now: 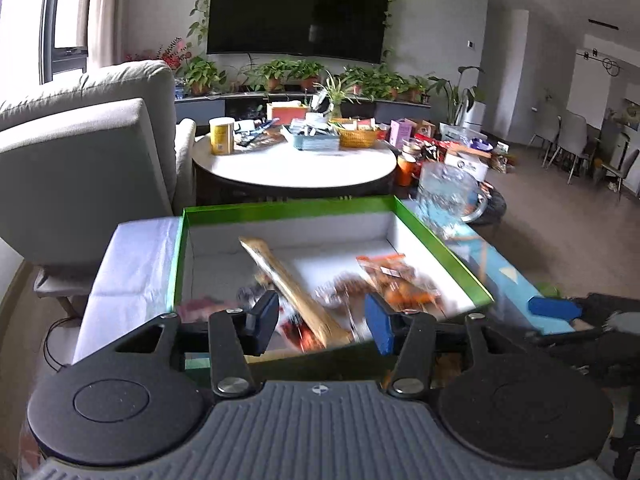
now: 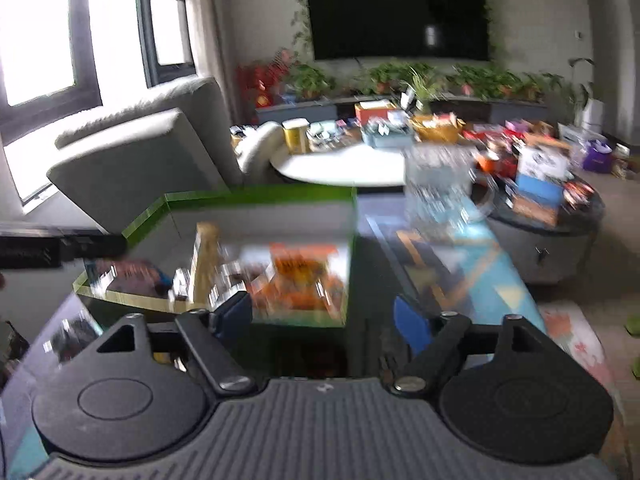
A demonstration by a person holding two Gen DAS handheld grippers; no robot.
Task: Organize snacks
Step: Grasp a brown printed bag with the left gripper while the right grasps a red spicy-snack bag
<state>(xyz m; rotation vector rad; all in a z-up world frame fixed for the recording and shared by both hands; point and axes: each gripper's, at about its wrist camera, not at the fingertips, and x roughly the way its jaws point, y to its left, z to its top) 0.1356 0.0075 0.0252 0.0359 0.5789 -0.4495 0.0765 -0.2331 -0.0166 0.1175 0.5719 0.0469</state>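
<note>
The left gripper [image 1: 322, 322] stands with its jaws apart and nothing pressed between the pads; past them lies the green-rimmed box [image 1: 280, 210], with a long tan snack packet [image 1: 288, 280] directly ahead and an orange snack bag [image 1: 394, 276] ahead to the right. The right gripper [image 2: 324, 316] is likewise parted and empty, the box's near right corner just ahead. Farther off stands a round white table [image 1: 292, 168].
</note>
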